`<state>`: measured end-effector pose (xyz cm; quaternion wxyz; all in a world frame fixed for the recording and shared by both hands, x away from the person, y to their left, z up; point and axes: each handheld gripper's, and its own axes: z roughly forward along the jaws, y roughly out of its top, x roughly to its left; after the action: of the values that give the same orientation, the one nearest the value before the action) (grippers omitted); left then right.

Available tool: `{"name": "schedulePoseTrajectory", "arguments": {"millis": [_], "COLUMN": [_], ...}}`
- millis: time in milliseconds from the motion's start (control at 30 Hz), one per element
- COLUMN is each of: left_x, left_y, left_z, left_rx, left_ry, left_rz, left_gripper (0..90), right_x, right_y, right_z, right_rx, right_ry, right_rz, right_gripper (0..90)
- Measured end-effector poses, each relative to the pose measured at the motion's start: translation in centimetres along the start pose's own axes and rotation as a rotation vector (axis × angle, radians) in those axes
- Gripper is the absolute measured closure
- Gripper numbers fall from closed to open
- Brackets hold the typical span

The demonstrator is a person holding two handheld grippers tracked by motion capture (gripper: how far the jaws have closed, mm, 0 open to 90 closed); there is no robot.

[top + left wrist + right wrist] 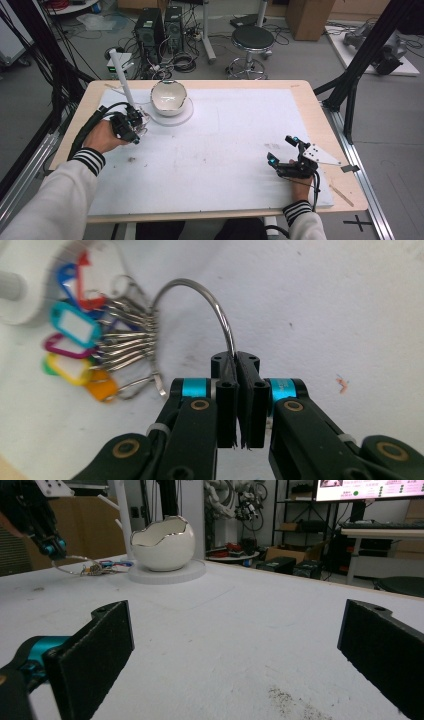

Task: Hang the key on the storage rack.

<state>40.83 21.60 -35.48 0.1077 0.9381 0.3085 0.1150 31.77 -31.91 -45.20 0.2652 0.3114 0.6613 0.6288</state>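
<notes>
Left gripper (239,400) sat nearest the lens, black jaws pinched tight on the thin silver wire key ring (210,305), which arched up and away from the fingertips. Coloured plastic key tags (75,345) hung bunched on the ring's far side, left of the fingers in that view, beside the white round stand (15,290). Left hand (102,136) gripped from the table's left edge, forearm angled in. Right gripper (285,150) rested low on the white mat (225,150), jaws wide, nothing between them. White egg-shaped bowl (162,542) stood well beyond its fingers.
</notes>
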Motion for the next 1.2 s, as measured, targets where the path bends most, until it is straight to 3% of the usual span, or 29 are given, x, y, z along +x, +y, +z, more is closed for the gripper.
{"name": "schedulePoseTrajectory", "arguments": {"millis": [100, 267, 533, 733, 1000, 1200], "left_x": [0.6, 1.9, 2.9, 3.4, 4.6, 5.2], "left_y": [-0.5, -1.6, -3.0, -3.5, -4.4, -5.0], "left_z": [-1.2, -3.2, -5.1, -5.8, -6.9, -7.3], "left_rx": [-0.074, -0.174, -0.314, -0.380, -0.481, -0.517], "left_ry": [0.027, 0.052, 0.027, 0.021, 0.059, 0.097], "left_rz": [-0.028, -0.023, -0.052, -0.076, -0.142, -0.154], "left_gripper": [87.1, 87.3, 87.4, 87.3, 87.4, 87.4], "right_x": [0.0, 0.0, 0.0, 0.0, 0.0, 0.0], "right_y": [0.0, 0.0, 0.0, 0.0, 0.0, 0.0], "right_z": [0.0, 0.0, 0.0, 0.0, 0.0, 0.1], "right_rx": [-0.001, -0.001, -0.001, 0.000, 0.000, -0.003], "right_ry": [0.000, 0.000, 0.000, -0.001, -0.001, 0.000], "right_rz": [-0.001, -0.002, -0.003, -0.008, -0.008, -0.009], "right_gripper": [1.0, 1.0, 1.0, 1.0, 0.9, 1.0]}}
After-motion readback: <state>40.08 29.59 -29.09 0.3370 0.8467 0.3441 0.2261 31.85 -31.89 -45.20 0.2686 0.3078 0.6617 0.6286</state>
